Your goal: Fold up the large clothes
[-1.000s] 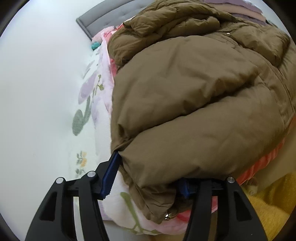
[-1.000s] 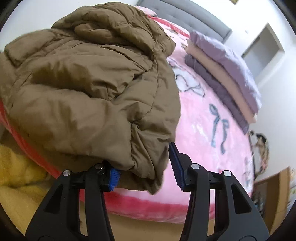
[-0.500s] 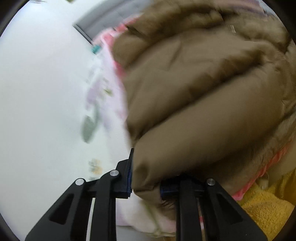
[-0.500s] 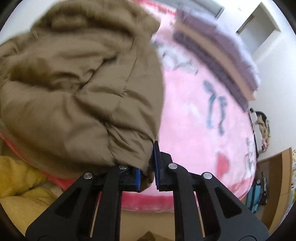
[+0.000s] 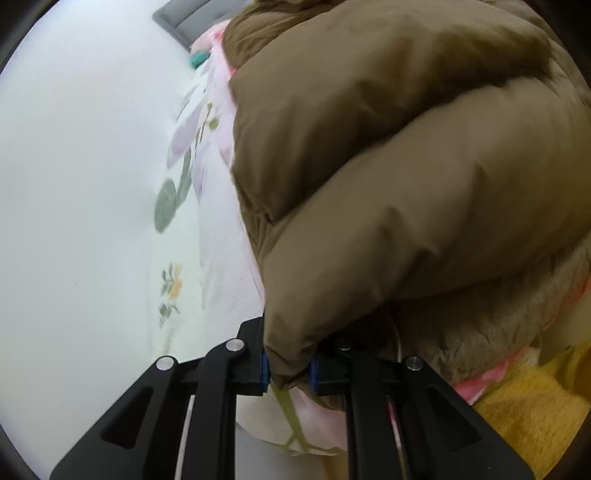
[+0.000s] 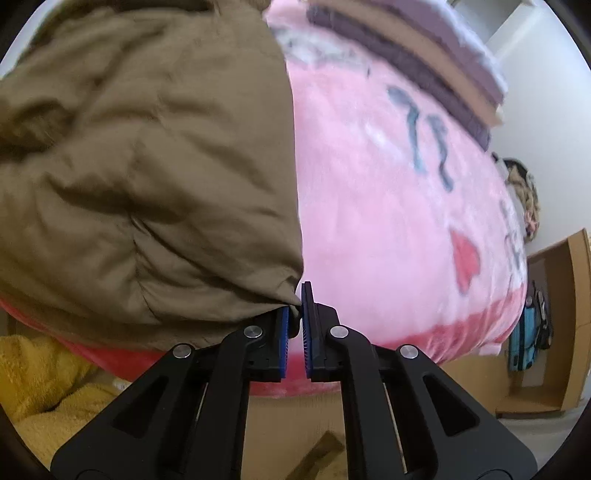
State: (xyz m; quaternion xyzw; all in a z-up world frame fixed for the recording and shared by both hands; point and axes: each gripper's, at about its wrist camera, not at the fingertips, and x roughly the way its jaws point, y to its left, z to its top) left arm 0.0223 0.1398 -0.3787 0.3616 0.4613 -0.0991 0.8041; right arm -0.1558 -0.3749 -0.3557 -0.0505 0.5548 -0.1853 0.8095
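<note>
**Both grippers clamped on the brown jacket's lower edge**

In the left wrist view, our left gripper (image 5: 288,369) sits at the bottom centre of the frame, its 2 blue-padded fingers pinched on a thick fold of the brown puffer jacket (image 5: 406,177). The jacket fills the centre and right of that frame, bulging above the gripper. Left of it lies a white floral sheet (image 5: 184,192), and a grey headboard (image 5: 184,18) shows at the top. A yellow blanket (image 5: 524,406) sits at the lower right.

In the right wrist view, our right gripper (image 6: 294,332) is at the bottom centre, its fingers nearly together and nipping a corner of the same jacket (image 6: 147,166), which covers the left half of the frame. The jacket rests on a pink blanket (image 6: 388,221) that spreads across the bed to the right. A stack of folded bedding (image 6: 424,55) lies in the upper right, blurred. A blue bag (image 6: 522,339) stands at the far right, beside a wooden cabinet (image 6: 576,314).
</note>
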